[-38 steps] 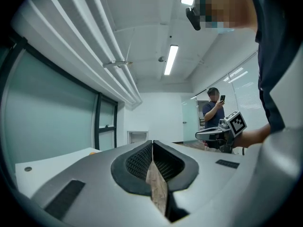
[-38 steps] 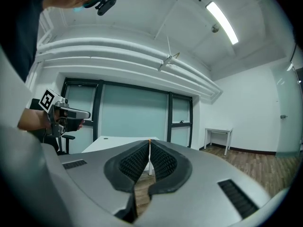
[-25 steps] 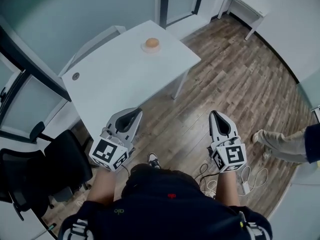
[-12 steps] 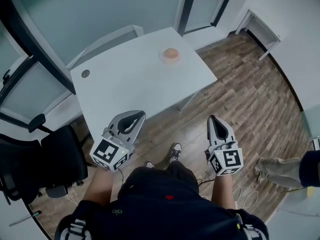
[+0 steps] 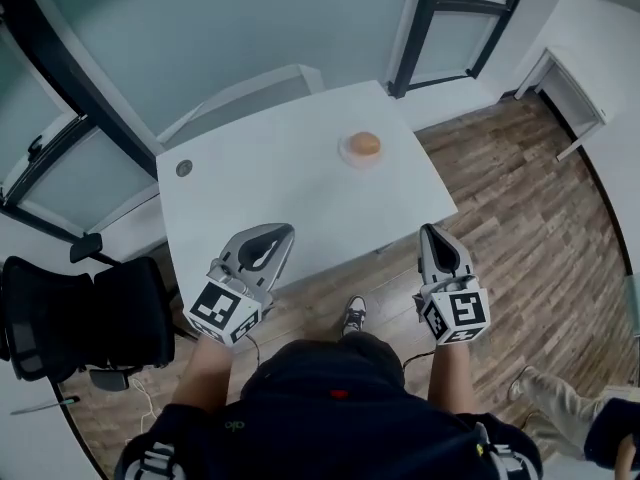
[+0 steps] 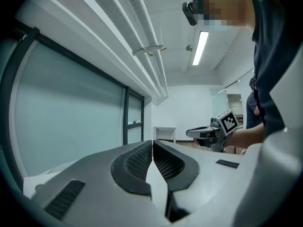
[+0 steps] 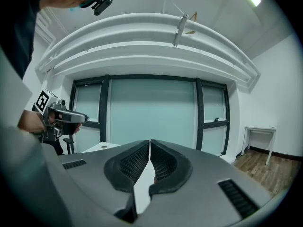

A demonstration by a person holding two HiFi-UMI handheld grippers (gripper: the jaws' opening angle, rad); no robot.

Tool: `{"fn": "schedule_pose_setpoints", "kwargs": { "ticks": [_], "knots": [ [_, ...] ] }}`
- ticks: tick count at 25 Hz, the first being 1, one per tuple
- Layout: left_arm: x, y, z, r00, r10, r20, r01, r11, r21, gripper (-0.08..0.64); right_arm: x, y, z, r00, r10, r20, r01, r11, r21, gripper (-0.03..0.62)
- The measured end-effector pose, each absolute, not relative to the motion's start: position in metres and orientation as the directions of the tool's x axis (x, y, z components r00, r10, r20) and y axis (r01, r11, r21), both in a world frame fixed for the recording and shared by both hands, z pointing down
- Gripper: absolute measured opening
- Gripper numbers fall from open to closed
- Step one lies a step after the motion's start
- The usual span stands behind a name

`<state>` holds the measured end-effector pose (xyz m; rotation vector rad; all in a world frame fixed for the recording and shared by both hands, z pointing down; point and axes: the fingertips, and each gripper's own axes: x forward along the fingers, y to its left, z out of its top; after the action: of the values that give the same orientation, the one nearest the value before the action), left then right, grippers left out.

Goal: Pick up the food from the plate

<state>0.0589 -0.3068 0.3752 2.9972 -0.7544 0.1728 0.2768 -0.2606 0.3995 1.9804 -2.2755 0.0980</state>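
I hold both tools low in the frame, over the wooden floor (image 5: 520, 218) on the near side of the white table (image 5: 270, 188). My left gripper (image 5: 283, 232) sits at lower left of centre, its tip over the table's near edge, with the jaws pressed together and nothing between them. My right gripper (image 5: 428, 231) sits at lower right of centre, just off the table's near right corner, its jaws likewise closed and empty. The food (image 5: 366, 144), a round orange-brown piece, lies on a small pale plate (image 5: 347, 157) in the upper middle of the frame, near the table's far right side and well apart from both tools. A small round fitting (image 5: 184, 168) is set in the tabletop toward its left corner. A black chair (image 5: 90, 318) stands at the left edge, beside the table.
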Motion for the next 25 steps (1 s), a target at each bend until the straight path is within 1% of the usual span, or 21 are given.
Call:
{"fn": "schedule_pose_setpoints", "kwargs": {
  "ticks": [5, 10, 13, 18, 19, 21, 25],
  "knots": [
    [0.115, -0.355, 0.378, 0.832, -0.536, 0.143, -0.545, -0.837, 0.035, 0.026, 0.336, -0.33, 0.411, -0.219, -0.961, 0.169, -0.974, 0.225, 0.019, 0.026],
    [0.152, -0.392, 0.395, 0.783, -0.596, 0.176, -0.613, -0.788, 0.056, 0.026, 0.376, -0.392, 0.439, -0.297, -0.93, 0.215, -0.951, 0.308, 0.015, 0.026],
    [0.163, -0.406, 0.405, 0.755, -0.623, 0.205, -0.645, -0.761, 0.064, 0.026, 0.388, -0.429, 0.458, -0.346, -0.903, 0.256, -0.93, 0.365, 0.032, 0.026],
    [0.164, -0.424, 0.428, 0.716, -0.652, 0.251, -0.687, -0.722, 0.086, 0.026, 0.395, -0.495, 0.497, -0.381, -0.868, 0.32, -0.9, 0.427, 0.09, 0.033],
    [0.163, -0.428, 0.432, 0.71, -0.656, 0.255, -0.693, -0.715, 0.09, 0.026, 0.393, -0.507, 0.506, -0.393, -0.857, 0.334, -0.89, 0.446, 0.096, 0.053],
    [0.164, -0.435, 0.439, 0.703, -0.661, 0.263, -0.701, -0.707, 0.096, 0.026, 0.386, -0.53, 0.525, -0.423, -0.828, 0.369, -0.867, 0.488, 0.101, 0.149],
    [0.153, -0.445, 0.456, 0.678, -0.68, 0.281, -0.727, -0.676, 0.117, 0.026, 0.365, -0.566, 0.574, -0.457, -0.768, 0.449, -0.828, 0.552, 0.1, 0.277]
  ]
}}
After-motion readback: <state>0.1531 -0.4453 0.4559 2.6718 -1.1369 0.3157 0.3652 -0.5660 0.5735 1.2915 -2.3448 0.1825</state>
